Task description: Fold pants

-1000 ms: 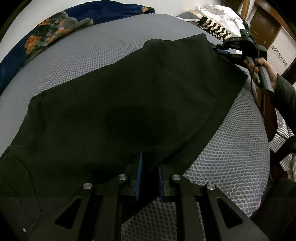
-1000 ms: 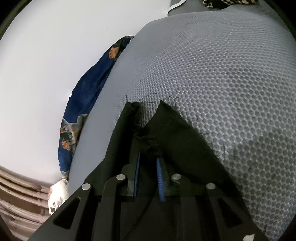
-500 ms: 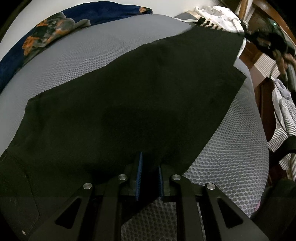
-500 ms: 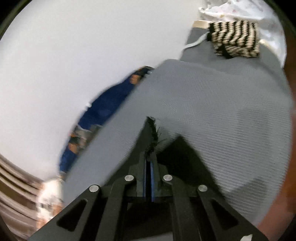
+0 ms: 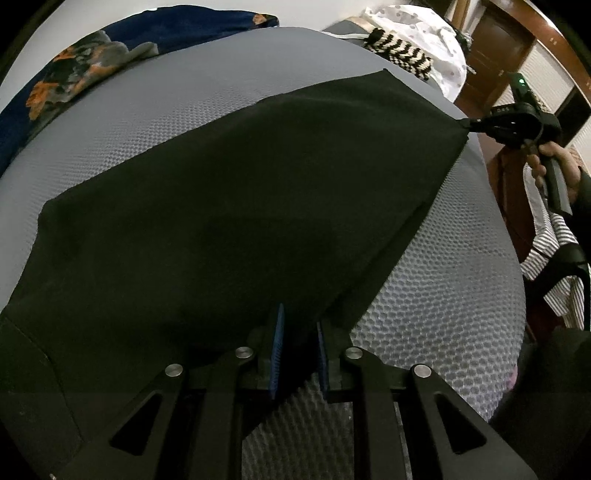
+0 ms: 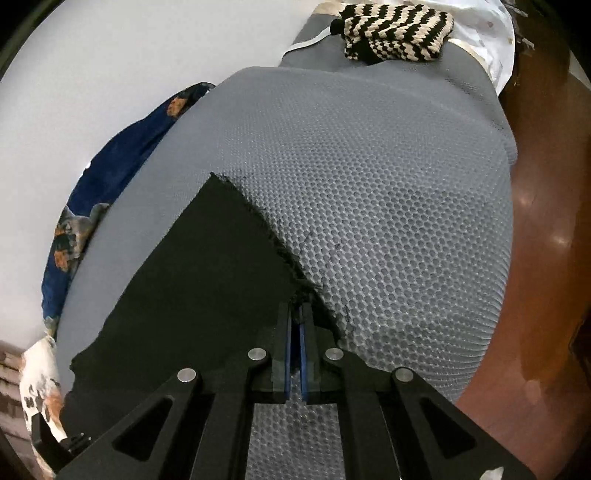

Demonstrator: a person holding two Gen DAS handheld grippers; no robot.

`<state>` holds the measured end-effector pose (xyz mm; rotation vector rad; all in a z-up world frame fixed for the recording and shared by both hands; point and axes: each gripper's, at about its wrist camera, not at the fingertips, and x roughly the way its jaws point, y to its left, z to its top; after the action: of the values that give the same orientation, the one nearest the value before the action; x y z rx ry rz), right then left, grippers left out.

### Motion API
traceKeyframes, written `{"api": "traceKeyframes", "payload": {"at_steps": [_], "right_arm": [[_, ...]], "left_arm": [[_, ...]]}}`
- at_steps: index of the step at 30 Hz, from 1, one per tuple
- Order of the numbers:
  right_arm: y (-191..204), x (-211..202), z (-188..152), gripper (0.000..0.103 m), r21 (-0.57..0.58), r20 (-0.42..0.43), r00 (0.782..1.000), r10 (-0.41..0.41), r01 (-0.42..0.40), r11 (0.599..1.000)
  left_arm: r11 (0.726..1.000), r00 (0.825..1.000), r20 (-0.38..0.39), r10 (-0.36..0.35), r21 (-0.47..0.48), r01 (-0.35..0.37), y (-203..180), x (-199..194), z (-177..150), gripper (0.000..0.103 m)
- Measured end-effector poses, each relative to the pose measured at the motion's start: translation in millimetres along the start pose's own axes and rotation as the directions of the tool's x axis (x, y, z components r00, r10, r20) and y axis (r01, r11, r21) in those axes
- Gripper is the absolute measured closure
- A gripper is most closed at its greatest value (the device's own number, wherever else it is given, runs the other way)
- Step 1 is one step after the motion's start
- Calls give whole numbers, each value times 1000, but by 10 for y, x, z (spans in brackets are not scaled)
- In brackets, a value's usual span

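Black pants [image 5: 240, 206] lie spread over a grey mesh-covered bed [image 5: 443, 295]. My left gripper [image 5: 298, 325] is shut on the near edge of the pants, cloth bunched between its blue pads. Far right in the left wrist view, a hand holds my right gripper [image 5: 466, 124], shut on the frayed hem corner and holding it stretched above the bed. In the right wrist view that gripper [image 6: 296, 312] pinches the ragged hem of the pants [image 6: 207, 273], its jaws nearly touching.
A dark blue patterned cloth [image 5: 92, 70] lies along the bed's far edge by the white wall. A black-and-cream striped knit [image 6: 395, 33] and white garment [image 5: 417, 33] sit at the bed's end. Brown wooden floor [image 6: 546, 221] and striped clothing [image 5: 554, 251] lie to the right.
The right gripper closed tight on the hem corner, lifted it off the bed and carried it right, pulling the pant leg taut. The left gripper kept its hold in place.
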<state>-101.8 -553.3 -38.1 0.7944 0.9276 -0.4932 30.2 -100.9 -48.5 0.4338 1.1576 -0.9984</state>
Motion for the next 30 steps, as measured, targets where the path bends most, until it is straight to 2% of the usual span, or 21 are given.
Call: {"api": "traceKeyframes", "payload": {"at_steps": [9, 11, 12, 13, 14, 16, 19, 20, 22, 25, 27, 30], "right_arm": [[-95, 142, -66, 98, 33, -34, 999, -32, 33, 999], [-68, 132, -56, 89, 27, -43, 998, -44, 45, 999], [-43, 111, -55, 77, 19, -42, 997, -57, 58, 998], [-10, 83, -54, 62, 10, -41, 996, -76, 77, 997], [28, 41, -53, 59, 2, -35, 995, -93, 93, 996], [114, -79, -40, 59, -12, -1, 994, -113, 113, 994], [428, -281, 21, 59, -105, 79, 989, -121, 129, 986], [543, -303, 38, 59, -135, 91, 990, -103, 115, 984], [907, -289, 73, 59, -233, 77, 996, -36, 53, 971], [1561, -110, -5, 59, -400, -9, 997, 76, -73, 914], [2038, 84, -122, 59, -487, -94, 986, 137, -165, 858], [2716, 392, -416, 59, -590, -250, 946, 206, -318, 742]], "left_arm": [[1000, 1000, -8, -25, -8, 25, 26, 19, -16, 85], [999, 999, -7, -36, -22, 36, 36, 15, -3, 76], [999, 999, -2, -42, -32, 42, 59, -5, -12, 70], [998, 999, 0, -46, -42, 46, 78, -34, -17, 56], [998, 999, 6, -47, -46, 47, 82, -73, -25, 51], [998, 997, 44, -55, -37, 57, 75, -210, -39, 48], [995, 990, 121, -78, -48, 84, 179, -488, -84, 41], [995, 986, 153, -68, -62, 78, 255, -583, -101, 37], [992, 980, 200, -14, -121, 39, 474, -731, -129, 36], [965, 966, 240, 98, -261, -33, 853, -862, -193, 36], [924, 955, 244, 172, -376, -70, 1156, -914, -275, 36], [877, 946, 227, 232, -470, -102, 1415, -926, -413, 36]]}}
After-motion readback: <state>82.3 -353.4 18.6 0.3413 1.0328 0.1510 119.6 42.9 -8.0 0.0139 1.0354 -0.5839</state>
